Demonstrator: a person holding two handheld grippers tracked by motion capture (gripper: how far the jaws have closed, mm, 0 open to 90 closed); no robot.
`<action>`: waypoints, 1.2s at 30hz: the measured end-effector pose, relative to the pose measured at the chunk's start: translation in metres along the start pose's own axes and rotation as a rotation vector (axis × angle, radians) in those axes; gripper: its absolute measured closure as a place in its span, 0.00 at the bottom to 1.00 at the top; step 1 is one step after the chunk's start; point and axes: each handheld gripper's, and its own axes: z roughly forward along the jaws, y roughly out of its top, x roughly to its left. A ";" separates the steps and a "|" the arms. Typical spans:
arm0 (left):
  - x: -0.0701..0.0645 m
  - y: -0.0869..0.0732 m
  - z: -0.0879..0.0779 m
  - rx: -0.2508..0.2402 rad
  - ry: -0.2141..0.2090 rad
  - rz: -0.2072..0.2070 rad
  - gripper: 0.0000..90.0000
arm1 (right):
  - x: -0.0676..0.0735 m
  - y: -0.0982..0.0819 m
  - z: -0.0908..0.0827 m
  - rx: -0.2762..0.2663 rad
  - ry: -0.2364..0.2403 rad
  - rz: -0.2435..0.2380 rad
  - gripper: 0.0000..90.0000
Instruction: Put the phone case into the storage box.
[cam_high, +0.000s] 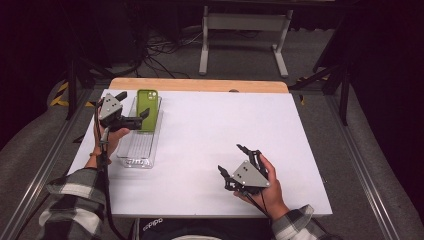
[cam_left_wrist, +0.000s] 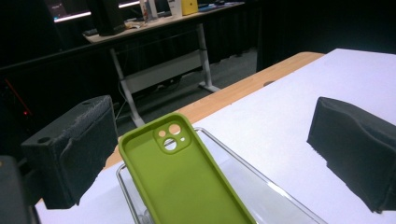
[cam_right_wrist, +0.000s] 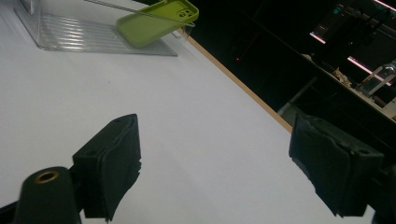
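A green case (cam_high: 148, 108) leaned in the clear tray (cam_high: 135, 161); both tools, left (cam_high: 131, 107) and right (cam_high: 237, 162), gaped empty.

Olive-green phone case (cam_high: 148, 109) at upper left, lying in a clear ribbed tray (cam_high: 138, 148); white worktop (cam_high: 210, 135) with pale wood far edge; black jaws; grey plates; black-and-white plaid sleeves (cam_high: 75, 207) at bottom.

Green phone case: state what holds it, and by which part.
Nothing holds it. The phone case leans in the clear tray; left gripper and right gripper are open.
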 end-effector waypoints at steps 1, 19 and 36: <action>0.000 0.000 -0.001 0.000 -0.003 0.001 0.02 | -0.001 0.000 0.000 -0.002 -0.001 0.000 0.19; -0.010 0.007 -0.015 -0.038 -0.028 0.013 0.03 | -0.003 0.001 0.000 -0.020 -0.004 0.007 0.18; -0.017 0.008 -0.018 -0.039 -0.066 0.016 0.04 | -0.006 0.002 0.000 -0.032 0.008 0.035 0.12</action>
